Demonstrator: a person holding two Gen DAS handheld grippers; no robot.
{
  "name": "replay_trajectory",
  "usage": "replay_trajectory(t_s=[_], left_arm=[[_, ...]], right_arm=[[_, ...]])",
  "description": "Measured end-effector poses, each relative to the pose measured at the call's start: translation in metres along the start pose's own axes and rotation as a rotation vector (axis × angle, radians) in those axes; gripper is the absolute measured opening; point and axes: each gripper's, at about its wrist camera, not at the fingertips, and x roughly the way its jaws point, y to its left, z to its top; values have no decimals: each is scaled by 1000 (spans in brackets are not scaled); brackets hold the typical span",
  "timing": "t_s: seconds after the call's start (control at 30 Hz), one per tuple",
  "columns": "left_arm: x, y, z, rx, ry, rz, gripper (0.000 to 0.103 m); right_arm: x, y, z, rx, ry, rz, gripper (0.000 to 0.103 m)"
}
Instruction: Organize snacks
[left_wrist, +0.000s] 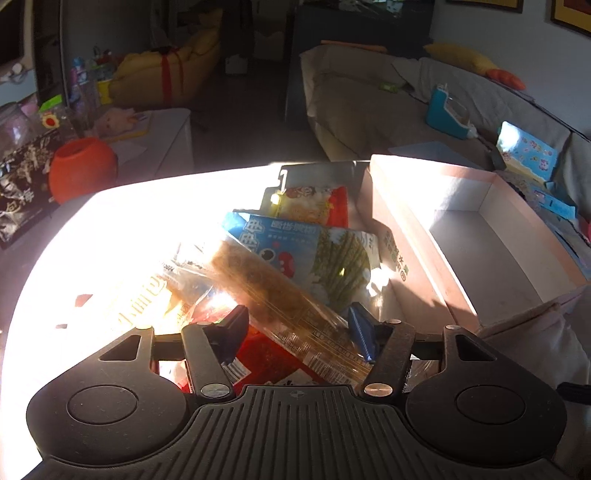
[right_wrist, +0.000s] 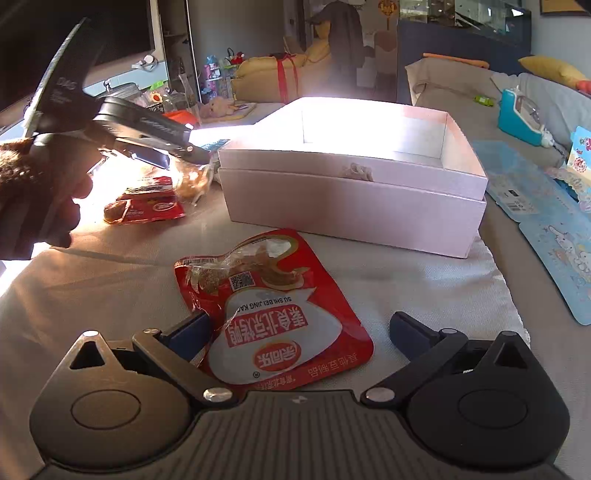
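Observation:
In the left wrist view my left gripper (left_wrist: 300, 334) hovers over a sunlit pile of snacks. Its blue pads flank a long clear packet of brown snack (left_wrist: 280, 291), with a gap at the left pad. A blue packet (left_wrist: 295, 243) and a red-and-white packet (left_wrist: 314, 203) lie behind. The open pink box (left_wrist: 461, 236) stands to the right. In the right wrist view my right gripper (right_wrist: 299, 332) is wide open over a red pouch (right_wrist: 280, 325) lying on grey cloth. The pink box (right_wrist: 354, 199) stands beyond it. The left gripper (right_wrist: 173, 151) and small red packets (right_wrist: 147, 206) are at the left.
An orange vase (left_wrist: 83, 170) and a black bag (left_wrist: 22, 199) sit left of the pile. A blue toy (right_wrist: 521, 122) and blue sticker sheets (right_wrist: 554, 240) lie right of the box. A hand (right_wrist: 37, 206) holds the left gripper. Strong sunlight washes out the surface.

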Motion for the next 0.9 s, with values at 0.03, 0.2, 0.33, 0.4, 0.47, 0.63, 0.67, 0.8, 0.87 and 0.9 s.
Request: replay_trajectory(t_s=[0.03, 0.2, 0.33, 0.4, 0.47, 0.63, 0.67, 0.8, 0.87, 0.9], left_arm=[[-4, -1, -2, 8, 14, -4, 60], [-18, 6, -11, -71, 47, -63, 55], [-4, 15, -2, -192, 34, -45, 54], [9, 17, 6, -219, 32, -30, 54], [21, 14, 11, -192, 38, -2, 55], [23, 15, 5, -121, 23, -24, 51], [17, 14, 1, -107, 27, -41, 47], [-17, 0, -28, 6, 52, -102, 36], [-35, -9, -47, 38, 94, -167, 35], [-42, -12, -56, 49, 118, -204, 35]], right_arm=[[0, 1, 0, -1, 1, -2, 103], [1, 4, 0, -10, 5, -13, 103], [1, 4, 0, -10, 4, -14, 103], [1, 5, 0, -10, 4, -14, 103], [1, 4, 0, -10, 4, -14, 103], [0, 4, 0, -14, 4, -13, 103], [0, 5, 0, -16, 5, -13, 103], [0, 5, 0, -32, 10, -7, 103], [-1, 4, 0, -40, 12, 1, 103], [-1, 4, 0, -41, 13, 3, 103]])
